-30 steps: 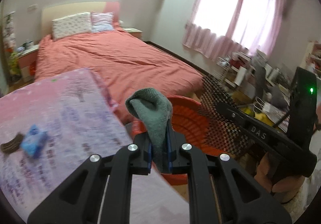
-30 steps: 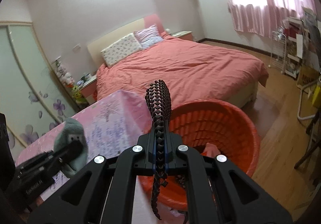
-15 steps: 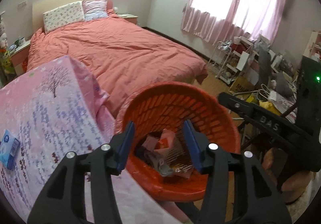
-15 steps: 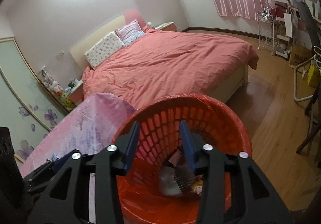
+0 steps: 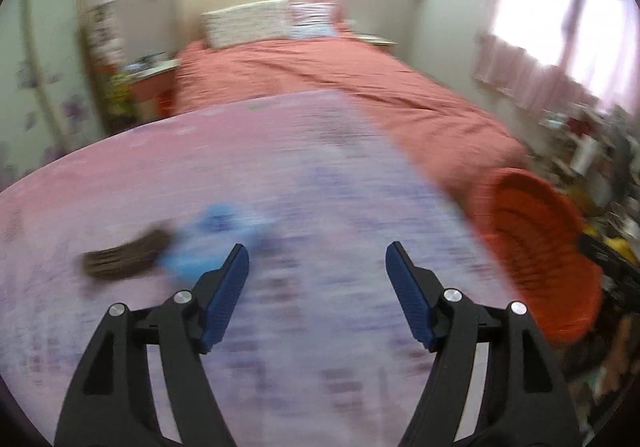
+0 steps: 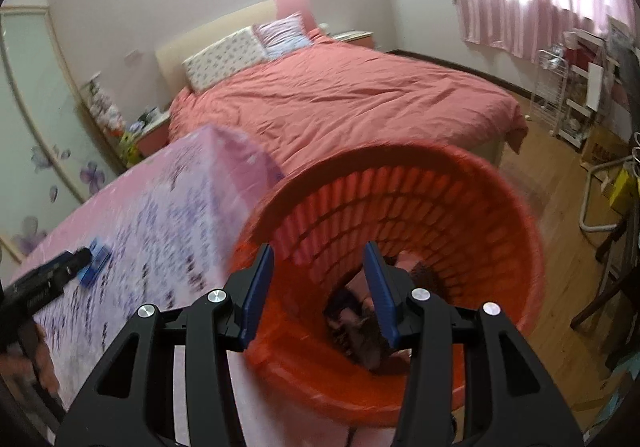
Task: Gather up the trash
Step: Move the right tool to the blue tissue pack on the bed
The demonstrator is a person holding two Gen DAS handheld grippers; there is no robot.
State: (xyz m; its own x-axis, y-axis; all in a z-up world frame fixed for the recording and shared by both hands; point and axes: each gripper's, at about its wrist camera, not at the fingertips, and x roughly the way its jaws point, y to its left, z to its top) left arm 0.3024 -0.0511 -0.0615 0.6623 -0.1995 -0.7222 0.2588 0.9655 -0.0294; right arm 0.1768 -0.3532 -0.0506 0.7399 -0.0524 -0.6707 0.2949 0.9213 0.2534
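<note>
Two pieces of trash are left on the surface, which is covered by a pink, purple-printed cloth: a small blue packet and, touching it at its 9 o'clock side, a dark brown strip. Both are blurred in the left wrist view, so their make cannot be told; they are judged to be light and thin, the packet probably crinkly and a little slippery, the strip limp. The packet is best taken across its short sides, the strip near its middle so that neither end drags. The left claw is held open and empty above the cloth, its jaws having just been widening, with the packet at about 10 o'clock from it. The right claw is held open and empty over the orange basket, its jaws also recently parted. Mixed wrappers and dark scraps are seen at the basket's bottom, too blurred to be named singly; the basket stands just beside the surface's edge.
</note>
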